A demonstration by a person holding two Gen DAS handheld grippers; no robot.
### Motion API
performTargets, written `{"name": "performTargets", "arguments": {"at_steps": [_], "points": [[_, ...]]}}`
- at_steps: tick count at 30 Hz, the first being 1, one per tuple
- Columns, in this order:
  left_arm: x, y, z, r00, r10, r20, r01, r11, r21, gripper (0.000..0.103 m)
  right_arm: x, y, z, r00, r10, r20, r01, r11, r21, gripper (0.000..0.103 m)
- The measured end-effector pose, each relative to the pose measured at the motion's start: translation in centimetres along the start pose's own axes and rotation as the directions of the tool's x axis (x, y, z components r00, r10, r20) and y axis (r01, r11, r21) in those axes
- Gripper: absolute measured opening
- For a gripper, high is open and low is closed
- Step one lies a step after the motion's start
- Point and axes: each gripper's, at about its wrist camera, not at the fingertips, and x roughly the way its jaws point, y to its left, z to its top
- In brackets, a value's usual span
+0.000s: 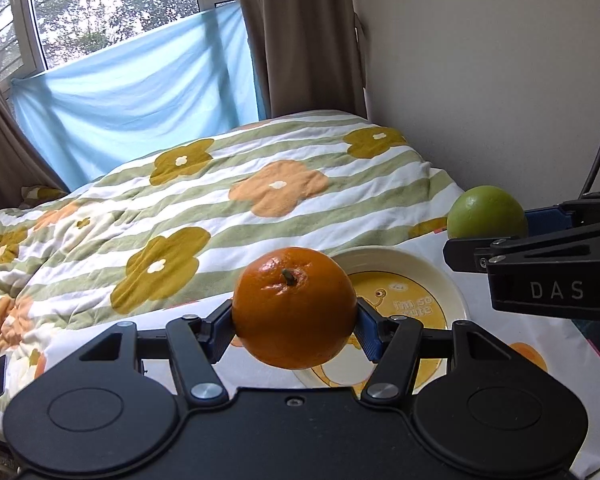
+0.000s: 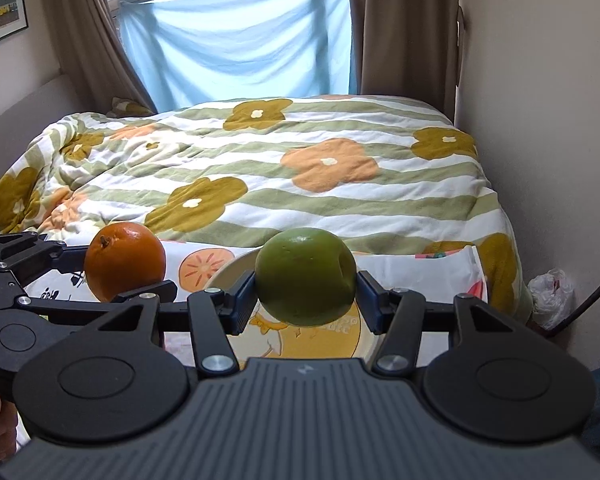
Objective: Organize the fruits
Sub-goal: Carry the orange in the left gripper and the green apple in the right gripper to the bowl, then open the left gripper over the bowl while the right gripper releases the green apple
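In the left wrist view, an orange (image 1: 294,307) is clamped between the blue pads of the left claw (image 1: 296,326) and is held in the air, stem turned up, over the near left rim of a cream bowl (image 1: 454,286). A yellow cartoon print is seen inside the bowl, which is set on a white cloth with fruit prints (image 1: 500,344). At the right edge, the right claw (image 1: 512,236) is seen from the side, closed on a green fruit (image 1: 487,212) that is held above the far right of the bowl. A bed with a striped flower quilt (image 1: 204,216) is spread beyond, and a blue sheet (image 1: 140,88) is hung under the window between brown curtains.

In the right wrist view, the green fruit (image 2: 306,277) is gripped between the pads of the right claw (image 2: 306,294), a dimple on its right side, and is held over the bowl (image 2: 230,270), most of which is hidden. At the left, the orange (image 2: 125,261) is pinched by the left claw (image 2: 120,276), level with the green fruit and well apart from it. The printed cloth (image 2: 204,266) is seen between the two fruits. The quilt (image 2: 300,184) fills the far ground, and a white plastic bag (image 2: 550,292) is lying by the wall at the right.
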Motion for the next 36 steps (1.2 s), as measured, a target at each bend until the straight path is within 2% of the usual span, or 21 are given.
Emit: {"name": "performTargets", "arguments": {"at_steps": [11, 20, 26, 27, 28, 30, 36], "points": [[10.0, -0.9, 1.1, 0.994, -0.078, -0.075, 0.089, 0.985, 0.150, 0.065, 8.5, -2.0, 1.2, 0.994, -0.074, -0.084, 0.081, 0.993, 0.089, 0.068], [14.9, -4.2, 0.5, 0.986, -0.132, -0.098, 0.154, 0.948, 0.279, 0.066, 11.0, -3.8, 0.2, 0.983, -0.128, -0.135, 0.147, 0.978, 0.145, 0.068], [15.7, -4.2, 0.1, 0.982, -0.156, -0.105, 0.180, 0.940, 0.291, 0.068, 11.2, -4.0, 0.0, 0.980, -0.136, -0.145, 0.156, 0.978, 0.138, 0.068], [15.4, -4.3, 0.1, 0.984, -0.157, -0.088, 0.177, 0.936, 0.304, 0.074, 11.3, -4.1, 0.0, 0.980, -0.136, -0.147, 0.156, 0.978, 0.138, 0.068], [15.1, -4.3, 0.2, 0.986, -0.151, -0.071, 0.166, 0.934, 0.316, 0.084, 11.3, -4.1, 0.0, 0.980, -0.135, -0.150, 0.156, 0.978, 0.137, 0.068], [14.9, -4.0, 0.4, 0.988, -0.147, -0.057, 0.157, 0.935, 0.319, 0.092, 11.3, -4.2, 0.0, 0.980, -0.129, -0.152, 0.150, 0.979, 0.138, 0.068], [13.5, -2.4, -0.3, 0.982, -0.156, -0.108, 0.180, 0.949, 0.260, 0.093, 11.3, -4.0, 0.0, 0.981, -0.107, -0.161, 0.126, 0.986, 0.110, 0.068]]}}
